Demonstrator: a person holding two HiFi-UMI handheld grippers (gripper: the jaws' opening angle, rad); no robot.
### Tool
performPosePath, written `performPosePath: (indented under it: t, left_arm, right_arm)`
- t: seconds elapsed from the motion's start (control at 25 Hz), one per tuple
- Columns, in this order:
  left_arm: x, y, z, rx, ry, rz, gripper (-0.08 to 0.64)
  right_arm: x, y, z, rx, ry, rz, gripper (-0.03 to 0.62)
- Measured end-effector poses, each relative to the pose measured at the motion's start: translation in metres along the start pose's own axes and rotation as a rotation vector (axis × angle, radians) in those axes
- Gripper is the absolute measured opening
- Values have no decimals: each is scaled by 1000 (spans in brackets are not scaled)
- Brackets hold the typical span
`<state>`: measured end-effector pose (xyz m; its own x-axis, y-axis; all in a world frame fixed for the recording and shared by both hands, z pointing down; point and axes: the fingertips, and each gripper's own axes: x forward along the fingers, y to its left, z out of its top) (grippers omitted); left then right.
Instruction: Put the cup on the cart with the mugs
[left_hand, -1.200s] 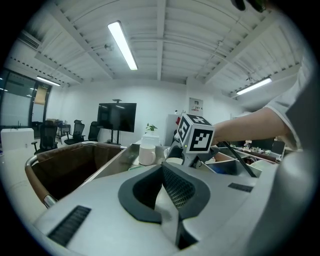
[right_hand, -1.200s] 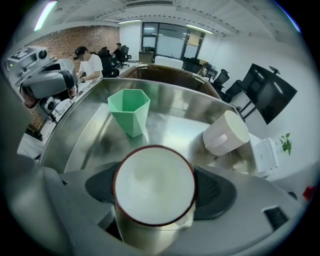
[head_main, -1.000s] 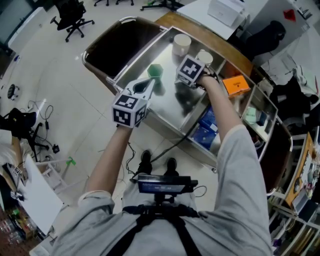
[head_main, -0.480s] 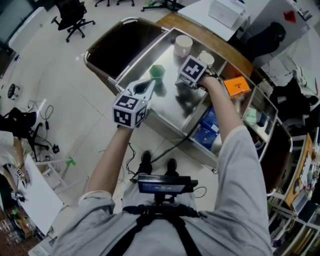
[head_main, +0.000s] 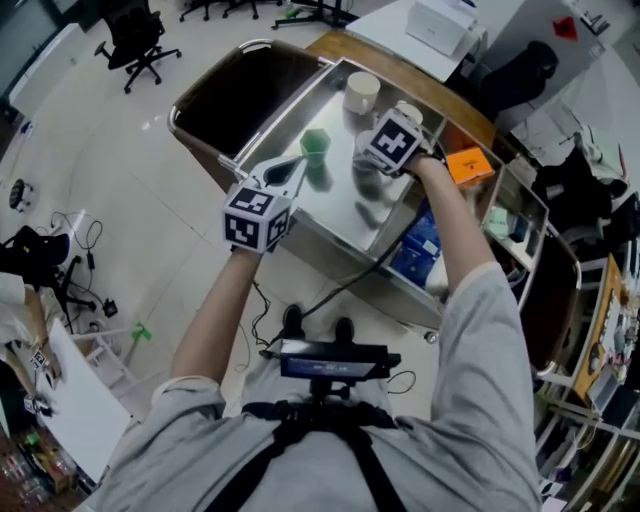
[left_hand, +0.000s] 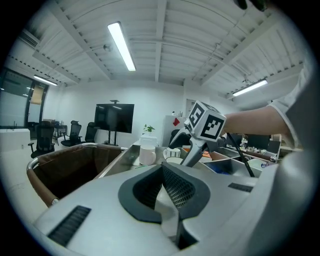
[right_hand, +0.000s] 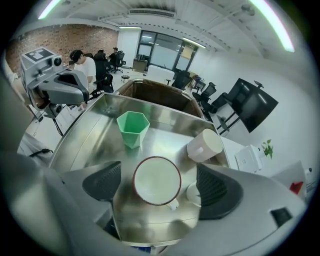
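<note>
A white cup with a brown rim (right_hand: 157, 180) stands upright on the cart's steel top (right_hand: 95, 135), between the jaws of my right gripper (right_hand: 157, 182). The gripper is open, with a gap on each side of the cup. Beyond it are a green hexagonal cup (right_hand: 133, 127), a white mug (right_hand: 205, 145) and another white mug (right_hand: 192, 192) half hidden by a jaw. In the head view my right gripper (head_main: 375, 160) hides the cup, near the green cup (head_main: 315, 143) and a white mug (head_main: 361, 92). My left gripper (head_main: 293, 170) hovers over the cart's near-left edge, shut and empty.
A dark brown bin (head_main: 240, 95) hangs at the cart's left end. An orange box (head_main: 470, 168) and blue boxes (head_main: 415, 250) fill compartments on the right. A cable (head_main: 330, 290) trails to the floor. Office chairs (head_main: 130, 40) stand far off.
My right gripper has shifted slightly to the right over the cart top. The left gripper has barely moved.
</note>
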<state>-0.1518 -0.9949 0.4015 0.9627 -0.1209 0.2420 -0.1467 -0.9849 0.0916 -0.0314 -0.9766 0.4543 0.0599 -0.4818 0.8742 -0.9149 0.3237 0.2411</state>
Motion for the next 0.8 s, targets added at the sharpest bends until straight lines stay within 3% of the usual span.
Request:
performPosePath:
  t: [0.32,0.44,0.68,0.72,0.8]
  left_arm:
    - [-13,-11,-5,29,9,-88,3]
    - [-19,-20,-12,44,18,-111,3]
    - [-45,-35,-28,34,25,-69,3]
    - [-52,-38,-30,32,25,-56,3]
    - [-65,-44,-33,24,19,-26,3]
  right_arm:
    - [-62,18,-2,127,-167,-140,455]
    - [-90,25,-11,170,-237,-232,367]
    - [-145,49,-27,364,-511,-350,44]
    - [-152,55,-32,395,-555,-368,10]
    - [-163,69,-44,456,-626,-379,6]
